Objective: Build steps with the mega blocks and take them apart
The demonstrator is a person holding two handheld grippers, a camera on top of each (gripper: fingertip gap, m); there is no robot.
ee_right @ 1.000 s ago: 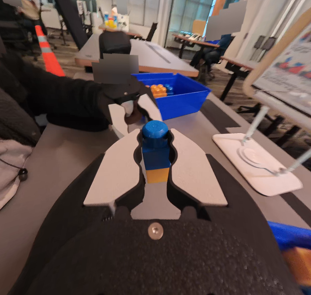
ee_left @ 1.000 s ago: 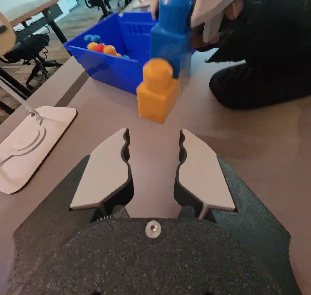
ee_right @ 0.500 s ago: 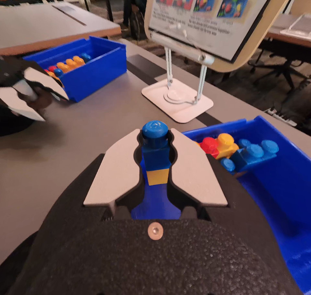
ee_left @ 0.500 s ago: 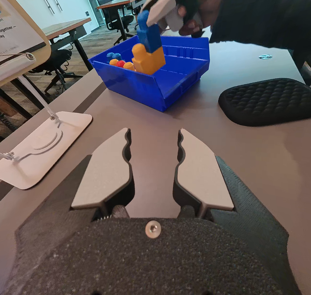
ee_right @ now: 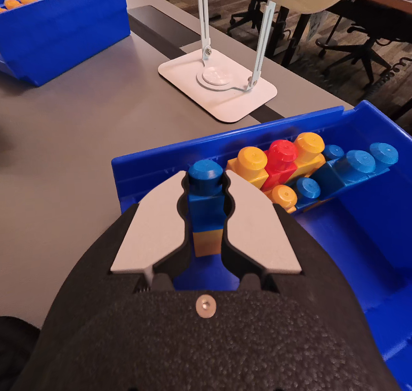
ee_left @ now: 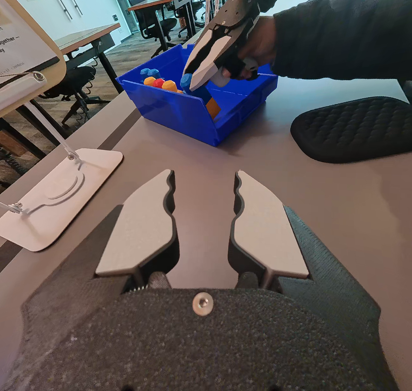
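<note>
Two bins: I see a near blue bin [ee_right: 367, 117] and a far blue bin [ee_right: 66, 29], both holding loose blocks [ee_right: 289, 168].
My right gripper [ee_right: 205, 179]: clamped on blue-orange block stack [ee_right: 206, 215] inside near bin.
My left gripper [ee_left: 204, 175]: jaws apart, empty, over table [ee_left: 334, 212].

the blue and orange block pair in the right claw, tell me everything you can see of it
The block pair is a blue one-stud block pressed onto an orange block, glossy moulded plastic. The right claw is shut on it, its grey fingers pinching the blue block's sides below the round stud. It hangs tilted inside the blue bin, orange end lowest, beside loose orange, red and blue blocks. Whether it touches the bin floor is unclear.
</note>
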